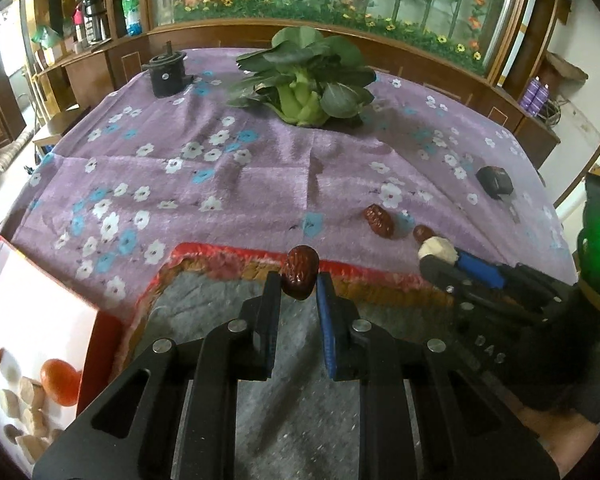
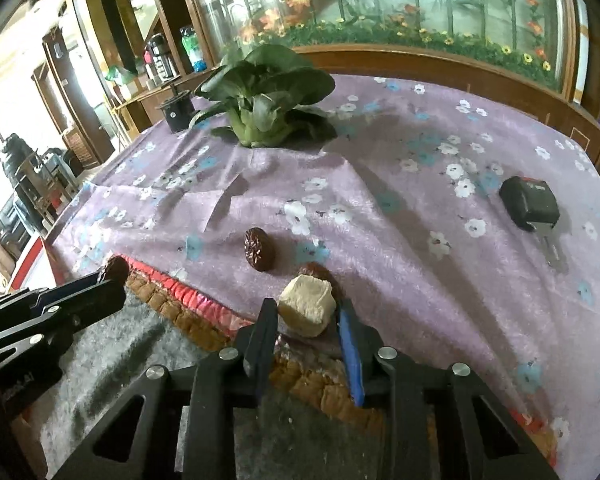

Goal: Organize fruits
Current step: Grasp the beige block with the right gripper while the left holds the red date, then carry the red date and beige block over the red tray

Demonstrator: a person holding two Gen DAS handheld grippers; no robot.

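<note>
- The left gripper (image 1: pixel 300 282) points steeply down over the grey felt floor of a box (image 1: pixel 284 360), its jaws clamped on a dark red date (image 1: pixel 300 276) held above the box's red rim.
- The right gripper (image 2: pixel 306 312) tilts down likewise at the box's 3 o'clock side; a pale, lumpy cube (image 2: pixel 307 310) sits between its narrowed jaws, the pads against its sides.
- From the left camera, the right gripper reaches in from 3 o'clock, a gloved hand (image 1: pixel 560 356) behind it.
- Two more dates lie on the purple flowered cloth (image 1: pixel 180 200): a loose date (image 2: pixel 259 249) at 11 o'clock of the cube, and a second date (image 2: pixel 314 270) just behind it, partly hidden.
- A leafy cabbage (image 1: pixel 304 80) stands at 12 o'clock, well apart; a black pot (image 1: pixel 166 74) at 11 o'clock.
- A black key fob (image 2: pixel 530 202) lies at 2 o'clock.
- A printed box lid (image 1: pixel 32 340) lies at 9 o'clock.
</note>
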